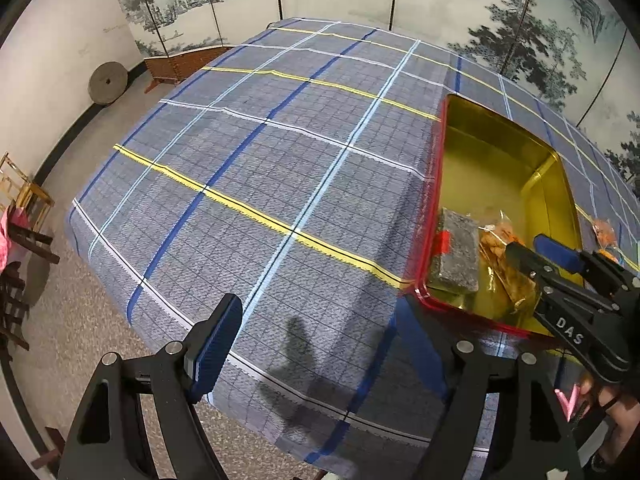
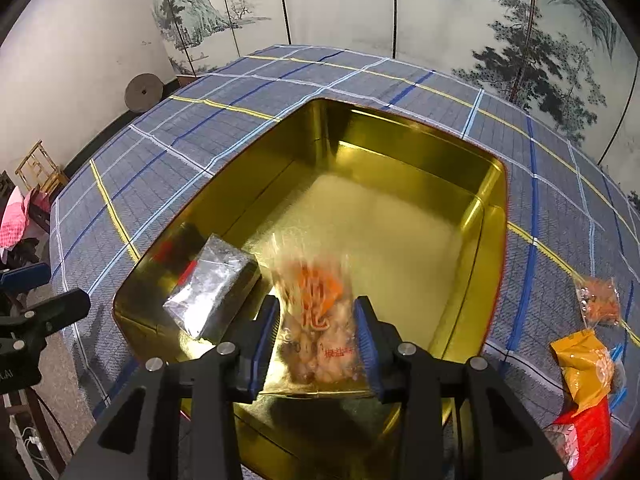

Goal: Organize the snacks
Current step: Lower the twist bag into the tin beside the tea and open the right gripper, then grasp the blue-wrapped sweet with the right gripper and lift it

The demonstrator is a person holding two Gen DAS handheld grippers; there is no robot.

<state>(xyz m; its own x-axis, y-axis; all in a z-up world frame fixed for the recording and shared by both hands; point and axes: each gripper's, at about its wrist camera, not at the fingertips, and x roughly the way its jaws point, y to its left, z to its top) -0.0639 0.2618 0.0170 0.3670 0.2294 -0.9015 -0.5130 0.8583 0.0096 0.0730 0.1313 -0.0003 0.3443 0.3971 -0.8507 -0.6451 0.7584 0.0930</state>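
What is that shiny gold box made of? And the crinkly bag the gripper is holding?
The rectangular gold box with a red rim looks like thin metal, probably tin: its walls mirror the light and the snacks inside. The see-through snack bag with orange print, between the right gripper's fingers, looks like thin glossy plastic film, since the food shows through it.

The cloth [image 1: 280,184] is grey-blue with yellow, white and dark blue lines, the tin [image 2: 490,216] is shiny gold inside with a red rim, one packet [image 2: 212,292] is silver, another packet [image 2: 316,320] is clear and orange, and the screen [image 2: 520,32] shows grey-green trees.
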